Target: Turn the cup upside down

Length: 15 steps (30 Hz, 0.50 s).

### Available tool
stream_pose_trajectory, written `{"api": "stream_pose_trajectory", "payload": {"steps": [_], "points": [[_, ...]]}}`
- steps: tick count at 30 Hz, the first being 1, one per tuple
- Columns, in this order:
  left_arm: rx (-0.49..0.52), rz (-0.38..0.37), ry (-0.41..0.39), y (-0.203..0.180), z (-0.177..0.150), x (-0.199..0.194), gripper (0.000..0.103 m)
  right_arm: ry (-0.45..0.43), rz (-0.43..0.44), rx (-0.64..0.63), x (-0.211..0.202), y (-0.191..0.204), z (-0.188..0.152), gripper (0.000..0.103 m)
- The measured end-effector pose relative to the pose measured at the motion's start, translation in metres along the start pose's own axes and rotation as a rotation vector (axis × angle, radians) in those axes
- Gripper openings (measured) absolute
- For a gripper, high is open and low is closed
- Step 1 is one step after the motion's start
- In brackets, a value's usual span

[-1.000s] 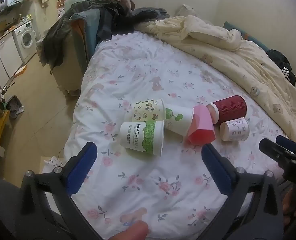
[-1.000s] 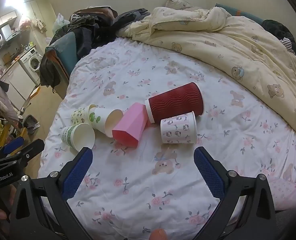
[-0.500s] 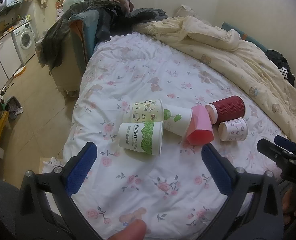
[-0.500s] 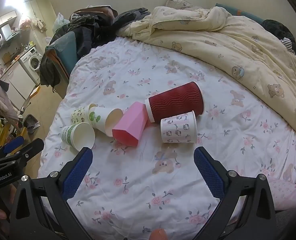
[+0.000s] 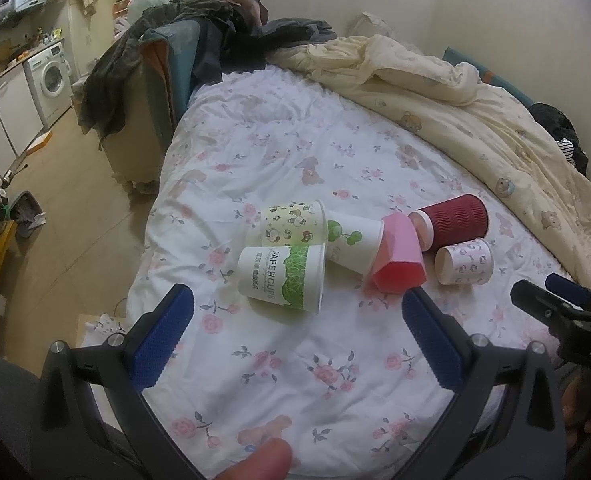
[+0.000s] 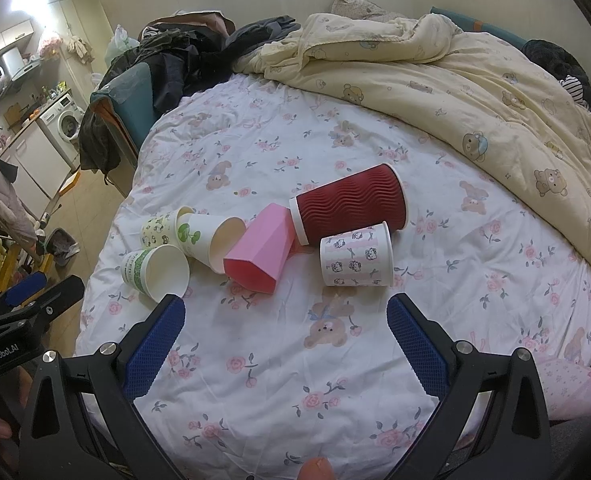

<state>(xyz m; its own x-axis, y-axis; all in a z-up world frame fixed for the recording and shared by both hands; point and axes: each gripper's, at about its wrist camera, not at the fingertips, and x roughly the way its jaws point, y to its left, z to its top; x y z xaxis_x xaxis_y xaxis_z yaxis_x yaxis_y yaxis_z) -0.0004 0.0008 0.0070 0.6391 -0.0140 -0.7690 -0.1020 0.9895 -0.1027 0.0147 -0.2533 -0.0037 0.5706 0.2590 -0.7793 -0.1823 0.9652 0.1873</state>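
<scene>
Several cups lie on their sides in a cluster on the floral bed sheet. They are a green-print paper cup, a bear-print cup, a white cup with a green sprout, a pink faceted cup, a dark red ribbed cup and a small cat-print cup. My left gripper is open and empty, just short of the green-print cup. My right gripper is open and empty, just short of the pink and cat-print cups.
A rumpled cream duvet covers the far and right side of the bed. A chair piled with dark clothes stands at the bed's far left corner. The bed's left edge drops to the floor. A washing machine stands far left.
The left gripper has drifted slightly; the cups sit a little higher in its view. The right view is unchanged. No cup has moved.
</scene>
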Motion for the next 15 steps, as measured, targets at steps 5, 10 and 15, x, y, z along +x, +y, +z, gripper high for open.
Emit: {"api": "stream_pose_trajectory", "payload": {"steps": [5, 10, 15], "points": [[-0.001, 0.001, -0.001, 0.0018, -0.0014, 0.0011, 0.103, 0.000, 0.001, -0.002, 0.0001, 0.0003, -0.0001, 0.103], [0.000, 0.002, -0.001, 0.0023, -0.0009, 0.0013, 0.103, 0.000, 0.000, -0.002, 0.0004, 0.0004, -0.0001, 0.103], [-0.002, 0.002, -0.003, 0.0022, -0.0020, 0.0010, 0.103, 0.000, 0.000, -0.003, 0.0003, 0.0004, 0.0002, 0.103]]}}
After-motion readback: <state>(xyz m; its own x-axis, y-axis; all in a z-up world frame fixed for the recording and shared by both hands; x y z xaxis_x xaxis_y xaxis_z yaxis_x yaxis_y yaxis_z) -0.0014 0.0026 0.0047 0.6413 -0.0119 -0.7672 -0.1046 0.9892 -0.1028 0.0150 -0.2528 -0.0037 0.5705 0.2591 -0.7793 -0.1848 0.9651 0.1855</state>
